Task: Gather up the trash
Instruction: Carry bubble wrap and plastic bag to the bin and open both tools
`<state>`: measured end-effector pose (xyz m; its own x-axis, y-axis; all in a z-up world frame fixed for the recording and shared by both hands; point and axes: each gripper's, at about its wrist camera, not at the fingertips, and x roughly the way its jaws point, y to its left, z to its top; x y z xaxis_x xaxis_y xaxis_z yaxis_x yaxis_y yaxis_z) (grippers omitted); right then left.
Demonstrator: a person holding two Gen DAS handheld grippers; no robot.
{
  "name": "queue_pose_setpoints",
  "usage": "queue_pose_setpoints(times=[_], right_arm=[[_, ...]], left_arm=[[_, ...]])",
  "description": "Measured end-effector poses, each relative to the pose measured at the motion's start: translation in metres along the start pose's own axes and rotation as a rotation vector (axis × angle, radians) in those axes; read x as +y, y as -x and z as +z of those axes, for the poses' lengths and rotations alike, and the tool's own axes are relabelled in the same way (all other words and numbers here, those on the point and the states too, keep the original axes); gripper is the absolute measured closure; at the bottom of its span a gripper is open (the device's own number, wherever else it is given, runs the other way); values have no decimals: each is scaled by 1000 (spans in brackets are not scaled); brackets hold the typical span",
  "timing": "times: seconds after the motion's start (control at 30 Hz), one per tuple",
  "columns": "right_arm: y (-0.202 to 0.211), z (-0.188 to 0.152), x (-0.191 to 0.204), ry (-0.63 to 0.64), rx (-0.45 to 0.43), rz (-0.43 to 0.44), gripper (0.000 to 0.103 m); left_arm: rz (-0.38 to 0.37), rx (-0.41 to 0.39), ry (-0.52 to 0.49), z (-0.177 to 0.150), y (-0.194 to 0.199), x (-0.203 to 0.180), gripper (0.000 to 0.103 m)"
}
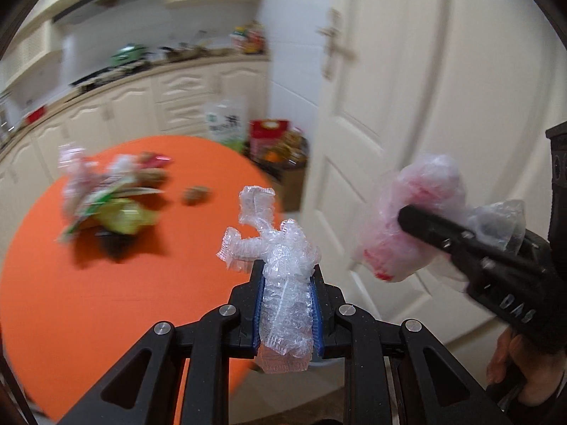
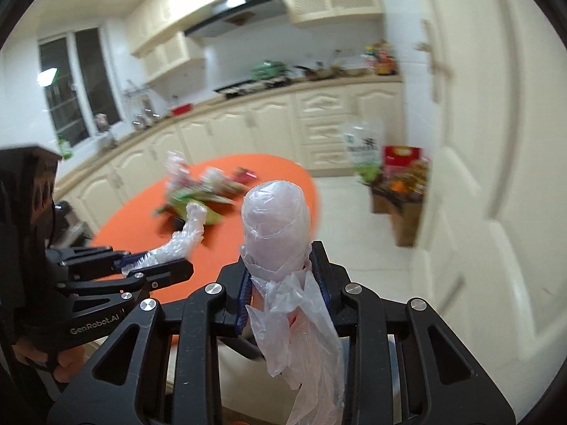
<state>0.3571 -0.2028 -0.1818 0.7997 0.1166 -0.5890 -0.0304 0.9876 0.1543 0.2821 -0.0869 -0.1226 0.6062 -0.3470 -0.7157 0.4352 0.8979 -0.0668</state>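
My left gripper [image 1: 287, 265] is shut on a crumpled strip of clear bubble wrap [image 1: 273, 244], held above the near edge of the round orange table [image 1: 124, 301]. To its right, my right gripper [image 1: 407, 214] is shut on a bundled clear plastic bag with red print [image 1: 414, 191]. In the right wrist view that bag [image 2: 274, 219] stands up between the right gripper's [image 2: 281, 258] blue pads and its loose tail hangs down. The left gripper [image 2: 166, 260] with the bubble wrap [image 2: 187, 230] shows at the left. A blurred pile of wrappers and bags [image 1: 106, 194] lies on the table.
A small brown lump [image 1: 195, 194] lies beside the pile. A white panelled door [image 1: 425, 88] is close on the right. An open box of packaged goods [image 1: 280, 148] and a tall printed bag [image 1: 226, 124] stand on the tiled floor beyond the table. Cream kitchen cabinets [image 2: 269, 120] line the back.
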Motion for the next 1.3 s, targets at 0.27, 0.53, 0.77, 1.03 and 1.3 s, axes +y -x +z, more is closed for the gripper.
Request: queue_pose_setpoints(times=[0.27,0.53,0.77,1.03,1.3], right_arm=[[-23,-57,-77,-99,110,-93,75],[-77,-105,-130,-178,230,-112,75],[-117,-129,-156,-218,303,-115,75],[-140,-139,-168,-248,337,-120,75],[-147,-138,-168,-270,325,-121,68]], left_arm=[[-75,144,-75,-3,-81,-54,85],[-85,309,-102,4,-194,-70,84],[-85,395,-99,3,-254,-85,78],[-41,412,-68,13,-282,-88,38],[-28,384,-58,12,-259,-84,38]])
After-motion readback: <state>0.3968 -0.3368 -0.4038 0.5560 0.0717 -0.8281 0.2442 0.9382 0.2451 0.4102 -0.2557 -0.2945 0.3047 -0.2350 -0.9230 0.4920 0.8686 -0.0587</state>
